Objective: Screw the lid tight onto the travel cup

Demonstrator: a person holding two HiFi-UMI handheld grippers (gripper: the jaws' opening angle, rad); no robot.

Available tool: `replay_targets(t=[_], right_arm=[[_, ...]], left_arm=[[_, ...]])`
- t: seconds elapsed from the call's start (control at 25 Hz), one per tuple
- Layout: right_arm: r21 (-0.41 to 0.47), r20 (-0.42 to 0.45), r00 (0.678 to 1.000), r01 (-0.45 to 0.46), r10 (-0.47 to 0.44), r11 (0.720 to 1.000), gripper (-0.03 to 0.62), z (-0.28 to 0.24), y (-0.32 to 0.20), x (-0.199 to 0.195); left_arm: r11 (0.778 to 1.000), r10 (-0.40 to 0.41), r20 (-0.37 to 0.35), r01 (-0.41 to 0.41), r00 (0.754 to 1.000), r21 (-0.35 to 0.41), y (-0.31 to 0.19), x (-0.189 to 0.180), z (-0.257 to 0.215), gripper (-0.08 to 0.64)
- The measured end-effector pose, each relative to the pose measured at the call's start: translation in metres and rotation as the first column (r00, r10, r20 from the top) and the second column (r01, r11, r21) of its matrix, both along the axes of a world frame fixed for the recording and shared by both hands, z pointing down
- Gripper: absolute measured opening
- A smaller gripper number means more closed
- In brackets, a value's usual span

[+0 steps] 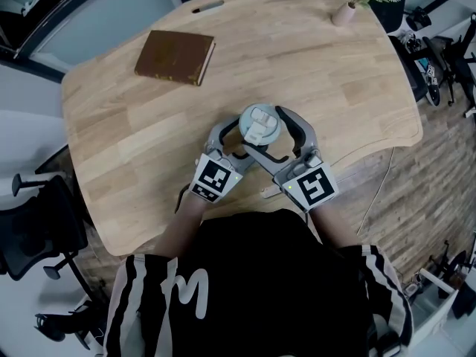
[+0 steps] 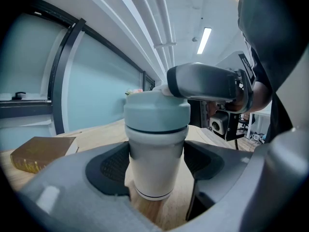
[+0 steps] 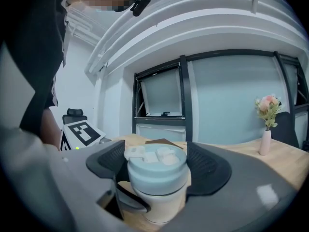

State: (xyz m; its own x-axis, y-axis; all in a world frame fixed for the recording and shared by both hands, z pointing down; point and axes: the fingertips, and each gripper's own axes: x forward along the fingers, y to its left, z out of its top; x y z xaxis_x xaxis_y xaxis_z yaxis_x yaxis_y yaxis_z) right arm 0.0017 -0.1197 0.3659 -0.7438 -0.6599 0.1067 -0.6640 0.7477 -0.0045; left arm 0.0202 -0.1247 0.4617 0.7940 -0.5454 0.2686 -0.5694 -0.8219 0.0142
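The left gripper (image 2: 157, 164) has its wide-spread jaws clamped on the white body of the travel cup (image 2: 154, 144). The right gripper (image 3: 157, 167), crossing above it, pinches the pale blue lid (image 3: 155, 173). The cup stands at the middle of the desk's (image 1: 312, 65) near edge. A brown book (image 1: 175, 56) lies towards the far left corner and a flower vase (image 1: 344, 12) at the far right, both well apart from it.

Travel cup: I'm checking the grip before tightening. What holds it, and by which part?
Both grippers hold it: the left gripper clamps the white body of the cup, and the right gripper clamps the pale blue lid on top.
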Motion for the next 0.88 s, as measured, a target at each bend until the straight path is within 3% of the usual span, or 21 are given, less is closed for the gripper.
replay_targets(t=[0.28, 0.48, 0.64, 0.88], right_arm=[[-0.013, 0.008, 0.999, -0.044, 0.044, 0.999, 0.398, 0.002, 0.0, -0.003], [-0.039, 0.053, 0.99, 0.134, -0.132, 0.99, 0.436, -0.007, 0.002, -0.001], [-0.036, -0.001, 0.94, 0.341, -0.341, 0.939, 0.472, 0.001, -0.003, -0.002], [-0.072, -0.024, 0.852, 0.521, -0.524, 0.85, 0.476, 0.009, 0.001, -0.003]], left_arm=[[1.0, 0.002, 0.004, -0.002, 1.0, 0.004, 0.0, -0.001, 0.001, 0.36], [1.0, 0.013, 0.004, -0.013, 1.0, 0.002, 0.001, 0.001, 0.0, 0.36], [1.0, 0.016, 0.008, -0.016, 1.0, 0.002, 0.001, 0.0, 0.0, 0.36], [1.0, 0.028, 0.015, -0.028, 0.999, 0.002, 0.001, 0.0, 0.0, 0.359]])
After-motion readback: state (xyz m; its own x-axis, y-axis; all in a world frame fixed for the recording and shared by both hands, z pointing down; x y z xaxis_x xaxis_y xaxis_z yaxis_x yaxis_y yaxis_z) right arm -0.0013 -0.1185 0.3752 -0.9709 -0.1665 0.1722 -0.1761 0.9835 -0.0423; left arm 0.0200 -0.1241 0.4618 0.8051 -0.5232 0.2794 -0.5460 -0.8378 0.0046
